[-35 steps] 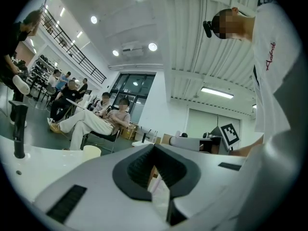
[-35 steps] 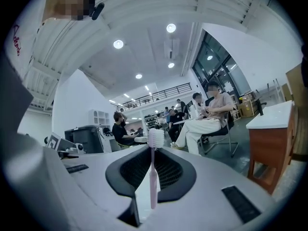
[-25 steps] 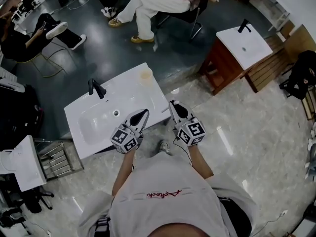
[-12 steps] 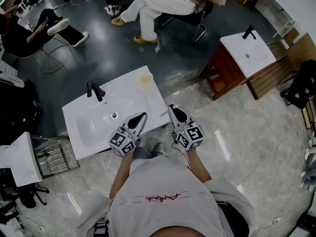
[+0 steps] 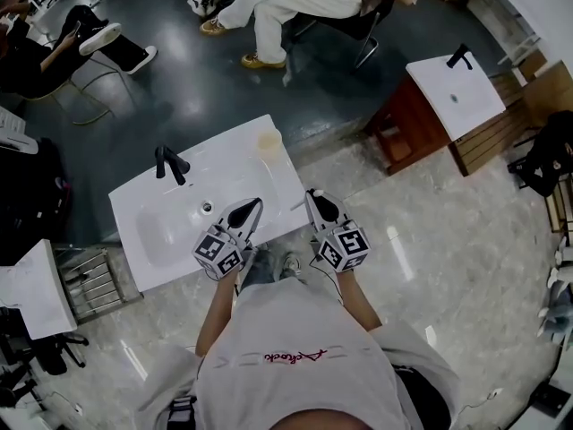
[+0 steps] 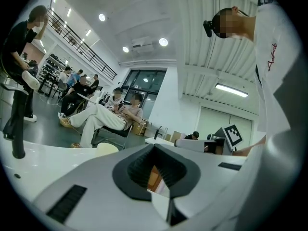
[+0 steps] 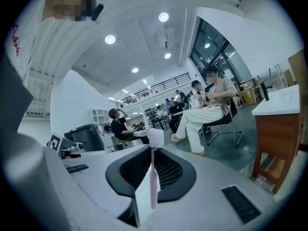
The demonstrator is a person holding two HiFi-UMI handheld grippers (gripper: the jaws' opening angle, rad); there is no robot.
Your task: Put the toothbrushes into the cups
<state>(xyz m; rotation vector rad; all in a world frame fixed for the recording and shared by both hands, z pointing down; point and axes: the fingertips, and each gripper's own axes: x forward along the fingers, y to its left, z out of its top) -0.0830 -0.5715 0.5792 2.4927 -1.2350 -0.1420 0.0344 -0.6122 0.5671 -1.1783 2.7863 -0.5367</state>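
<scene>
A white sink counter (image 5: 152, 240) carries a black faucet (image 5: 170, 162), and a cream cup (image 5: 269, 141) stands at its far right corner. The same cup (image 6: 107, 148) shows low in the left gripper view. My right gripper (image 5: 315, 201) hovers just off the counter's near right corner. In the right gripper view this gripper (image 7: 144, 196) is shut on a pink toothbrush (image 7: 152, 177), which stands upright with its bristles on top. My left gripper (image 5: 252, 207) is over the counter's near edge. The left gripper view shows that gripper (image 6: 161, 196) shut with nothing in it.
A second sink on a wooden cabinet (image 5: 421, 106) stands back right, with wooden crates (image 5: 501, 115) beyond it. Seated people (image 5: 295, 3) are behind the counter. A metal rack (image 5: 94, 285) sits left of it. The floor is pale marble tile (image 5: 448, 240).
Both grippers have drifted a little lower and to the left along the counter's near edge. The right gripper still holds the toothbrush, and the left stays shut.
</scene>
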